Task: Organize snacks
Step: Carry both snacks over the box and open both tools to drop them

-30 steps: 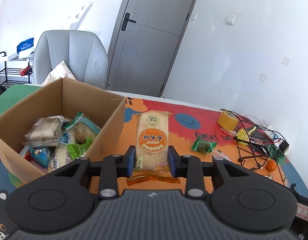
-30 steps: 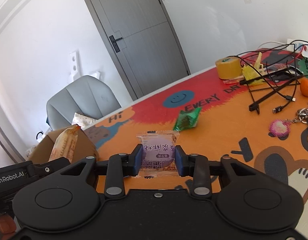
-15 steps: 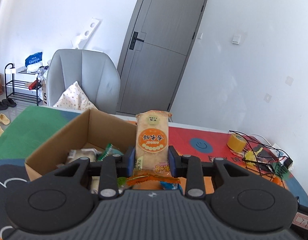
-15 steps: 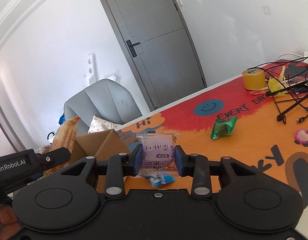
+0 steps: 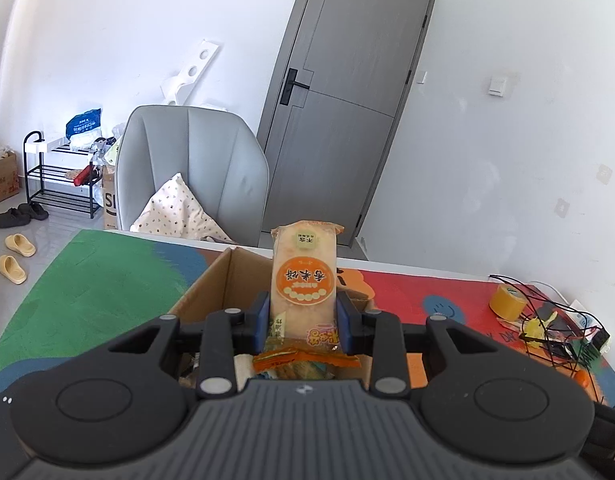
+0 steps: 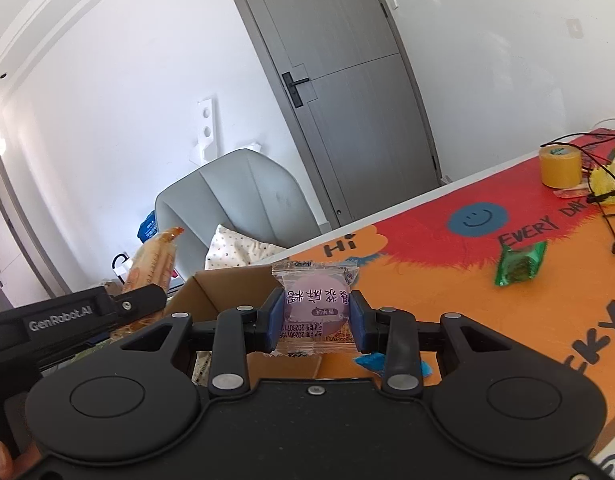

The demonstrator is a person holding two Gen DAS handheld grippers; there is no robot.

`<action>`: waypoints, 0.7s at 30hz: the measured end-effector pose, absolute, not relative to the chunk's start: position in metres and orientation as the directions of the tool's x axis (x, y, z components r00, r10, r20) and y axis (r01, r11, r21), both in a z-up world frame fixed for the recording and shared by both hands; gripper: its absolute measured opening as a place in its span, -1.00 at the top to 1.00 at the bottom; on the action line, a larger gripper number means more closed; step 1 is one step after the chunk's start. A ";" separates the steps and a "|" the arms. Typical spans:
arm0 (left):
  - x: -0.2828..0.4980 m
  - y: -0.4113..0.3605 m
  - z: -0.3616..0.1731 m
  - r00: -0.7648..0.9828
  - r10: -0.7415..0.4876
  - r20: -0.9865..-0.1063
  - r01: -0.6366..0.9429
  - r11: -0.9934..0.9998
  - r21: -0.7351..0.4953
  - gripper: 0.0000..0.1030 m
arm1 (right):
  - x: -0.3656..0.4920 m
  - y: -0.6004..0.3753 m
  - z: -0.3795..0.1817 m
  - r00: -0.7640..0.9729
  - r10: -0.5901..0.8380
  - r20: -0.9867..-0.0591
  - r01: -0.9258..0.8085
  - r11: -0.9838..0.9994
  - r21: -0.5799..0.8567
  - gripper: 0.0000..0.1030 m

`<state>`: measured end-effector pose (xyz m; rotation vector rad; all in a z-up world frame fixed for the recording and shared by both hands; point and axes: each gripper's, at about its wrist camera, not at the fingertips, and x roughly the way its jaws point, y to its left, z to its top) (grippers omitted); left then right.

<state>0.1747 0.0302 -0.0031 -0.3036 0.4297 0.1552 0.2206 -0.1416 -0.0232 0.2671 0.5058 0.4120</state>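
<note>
My left gripper (image 5: 303, 322) is shut on a tall orange rice cracker pack (image 5: 303, 276) and holds it upright above the open cardboard box (image 5: 219, 284). My right gripper (image 6: 315, 320) is shut on a clear packet with a purple round snack (image 6: 316, 300), over the box's right edge (image 6: 231, 284). The left gripper with its cracker pack (image 6: 153, 258) shows at the left of the right wrist view. A green wrapped snack (image 6: 521, 264) and a small blue wrapper (image 6: 371, 360) lie on the orange mat.
A yellow tape roll (image 6: 559, 166) and black wire rack with cables (image 5: 547, 320) sit at the table's far right. A grey chair with a pillow (image 5: 191, 176) stands behind the table. A shoe rack (image 5: 59, 176) stands by the wall.
Both grippers have moved left and up with their snacks, from over the orange mat to over the cardboard box. The green snack has stayed on the mat.
</note>
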 end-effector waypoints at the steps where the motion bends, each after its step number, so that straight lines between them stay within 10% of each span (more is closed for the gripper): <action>1: 0.177 0.034 -0.005 0.896 0.085 -0.435 -0.214 0.942 -0.257 0.37 | 0.222 -0.139 -0.023 0.795 0.446 -0.412 -0.318 0.884 0.343 0.32; 11: 0.197 0.063 -0.024 0.863 0.088 -0.497 -0.251 0.929 -0.272 0.37 | 0.237 -0.113 -0.026 0.777 0.455 -0.436 -0.329 0.883 0.335 0.32; 21: 0.191 0.088 -0.027 0.851 0.144 -0.505 -0.320 0.905 -0.281 -0.09 | 0.245 -0.091 -0.033 0.757 0.454 -0.470 -0.332 0.887 0.321 0.32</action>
